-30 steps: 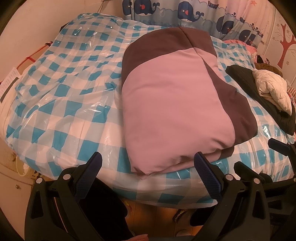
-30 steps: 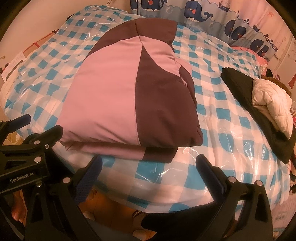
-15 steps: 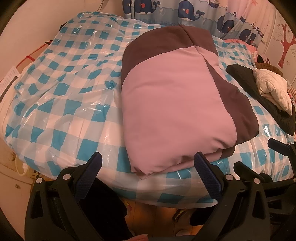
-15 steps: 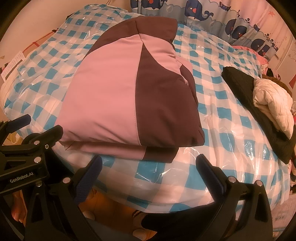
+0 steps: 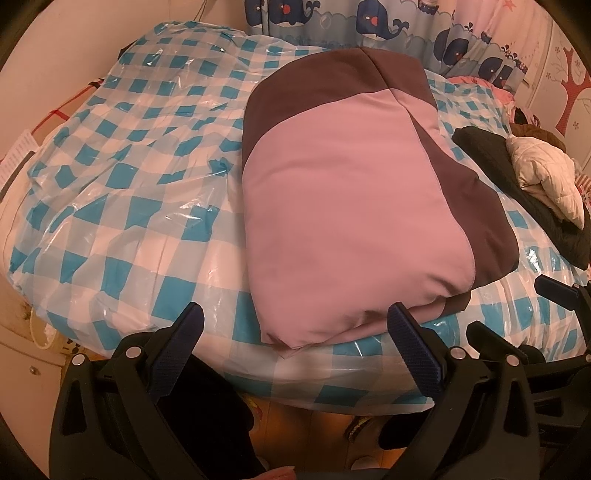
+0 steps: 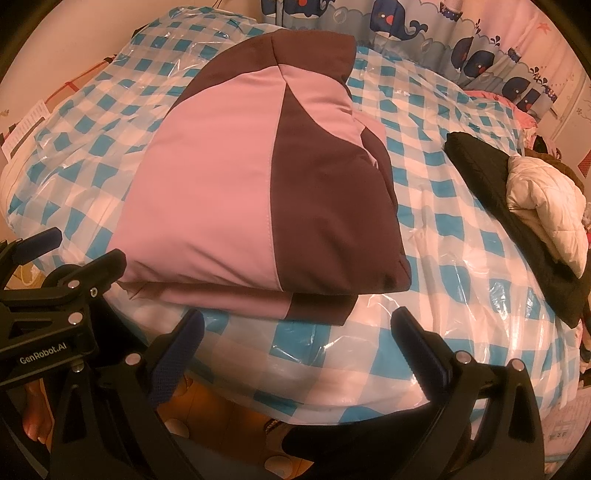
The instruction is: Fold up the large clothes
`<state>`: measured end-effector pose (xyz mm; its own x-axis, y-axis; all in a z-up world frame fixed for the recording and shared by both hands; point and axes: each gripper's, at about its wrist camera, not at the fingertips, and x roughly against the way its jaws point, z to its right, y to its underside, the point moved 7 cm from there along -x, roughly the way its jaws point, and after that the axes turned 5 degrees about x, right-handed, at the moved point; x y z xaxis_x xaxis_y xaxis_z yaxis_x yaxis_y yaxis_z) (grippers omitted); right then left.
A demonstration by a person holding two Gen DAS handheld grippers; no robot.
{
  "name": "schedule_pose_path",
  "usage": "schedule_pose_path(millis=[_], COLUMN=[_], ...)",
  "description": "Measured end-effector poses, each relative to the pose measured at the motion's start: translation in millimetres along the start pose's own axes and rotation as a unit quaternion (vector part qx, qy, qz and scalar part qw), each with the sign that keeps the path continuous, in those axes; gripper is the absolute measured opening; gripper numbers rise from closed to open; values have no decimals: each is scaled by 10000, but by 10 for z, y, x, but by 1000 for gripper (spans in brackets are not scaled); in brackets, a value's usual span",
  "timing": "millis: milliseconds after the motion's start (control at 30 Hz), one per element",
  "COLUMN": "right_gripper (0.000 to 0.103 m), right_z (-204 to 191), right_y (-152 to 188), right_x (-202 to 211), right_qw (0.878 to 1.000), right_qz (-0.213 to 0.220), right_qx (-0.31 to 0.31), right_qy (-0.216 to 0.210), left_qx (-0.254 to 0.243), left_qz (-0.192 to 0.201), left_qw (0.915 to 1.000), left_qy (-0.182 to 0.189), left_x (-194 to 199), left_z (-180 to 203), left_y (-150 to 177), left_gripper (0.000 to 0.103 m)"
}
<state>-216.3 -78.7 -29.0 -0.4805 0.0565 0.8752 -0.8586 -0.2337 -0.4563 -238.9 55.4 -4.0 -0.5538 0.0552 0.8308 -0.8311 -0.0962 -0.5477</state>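
A pink and dark brown jacket (image 5: 354, 206) lies folded into a thick rectangle on the blue-and-white checked bed cover (image 5: 122, 206). Its near edge bulges just past my left gripper (image 5: 295, 319), which hangs open and holds nothing. In the right wrist view the same jacket (image 6: 258, 192) sits a little beyond my right gripper (image 6: 297, 326), also open with nothing between its fingers. The left gripper's body (image 6: 55, 295) shows at the left edge of that view, and the right gripper's (image 5: 554, 332) at the right edge of the left wrist view.
A black garment (image 6: 517, 206) with a cream quilted jacket (image 6: 546, 206) on top lies at the bed's right side. A whale-print curtain (image 6: 424, 33) hangs behind the bed. The wooden floor (image 5: 325, 428) shows below the bed's near edge.
Both grippers have crept slightly toward the bed, so the jacket looms a bit larger. Both stayed open and the jacket has not moved.
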Motion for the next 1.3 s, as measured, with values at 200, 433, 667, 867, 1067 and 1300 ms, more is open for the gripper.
schedule_pose_path(millis=[200, 433, 667, 867, 1067, 1300], right_gripper=[98, 98, 98, 98, 98, 98], right_z=[-9, -21, -20, -30, -35, -39], right_y=[-5, -7, -10, -12, -18, -45], right_x=[2, 2, -14, -14, -31, -38], right_qw=[10000, 10000, 10000, 10000, 10000, 10000], right_qz=[-2, -4, -11, -11, -6, 39], right_qx=[-1, -1, 9, 4, 16, 19], right_qy=[-1, 1, -1, -5, -19, 22], left_qx=[3, 2, 1, 5, 6, -5], left_qz=[-3, -2, -6, -9, -2, 35], left_qw=[10000, 10000, 10000, 10000, 10000, 10000], left_qy=[9, 7, 9, 7, -8, -65], left_x=[6, 0, 1, 3, -3, -31], left_z=[7, -1, 1, 4, 7, -11], left_y=[-4, -5, -3, -7, -4, -8], left_gripper=[96, 96, 96, 96, 96, 96])
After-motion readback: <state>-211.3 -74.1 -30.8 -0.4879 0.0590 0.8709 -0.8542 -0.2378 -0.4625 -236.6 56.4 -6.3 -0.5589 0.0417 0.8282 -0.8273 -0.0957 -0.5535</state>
